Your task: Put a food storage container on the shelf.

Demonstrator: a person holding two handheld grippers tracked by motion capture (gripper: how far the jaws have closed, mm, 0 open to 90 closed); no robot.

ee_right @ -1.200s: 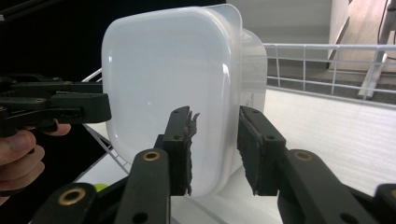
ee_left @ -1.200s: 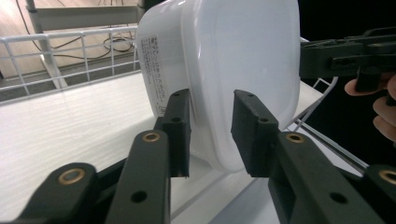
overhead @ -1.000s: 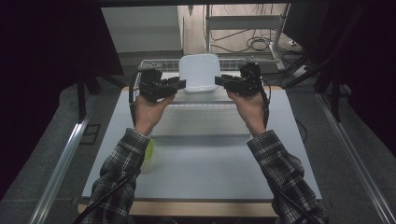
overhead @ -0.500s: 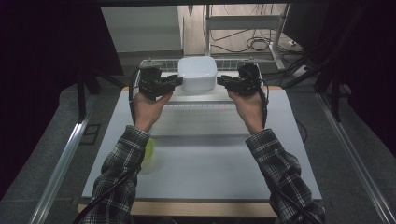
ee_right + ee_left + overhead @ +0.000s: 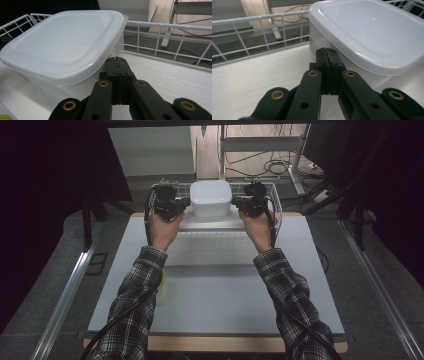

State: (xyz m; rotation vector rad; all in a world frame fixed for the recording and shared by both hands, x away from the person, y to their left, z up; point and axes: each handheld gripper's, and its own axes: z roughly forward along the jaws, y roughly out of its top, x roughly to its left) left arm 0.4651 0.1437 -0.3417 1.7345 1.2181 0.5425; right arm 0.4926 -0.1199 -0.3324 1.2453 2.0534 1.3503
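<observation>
lidded white plastic container [image 5: 211,198] standing in a white wire basket [image 5: 272,200] at the far edge of the bench [image 5: 215,285]. we bring the left tool [image 5: 184,206] and the right tool [image 5: 239,205] in from opposite sides, so that the container sits between them. in the left gripper view the left tool [image 5: 327,53] has its jaws pressed together with nothing between them, its tip just beside the container's side wall [image 5: 322,40] under the lid rim; whether it touches we cannot tell. the right tool [image 5: 117,62] is likewise closed and empty, its tip at the opposite wall [image 5: 117,43]. both pairs of jaws have just been closing, with no thing between them.

to do this step well, we judge that the two closed tips should press inward evenly, at the same height below the lid rim, so the container neither tilts nor slides against the wire.

pose: both forearms reach forward, roughly parallel, hands level, tools turned inward toward each other.
</observation>
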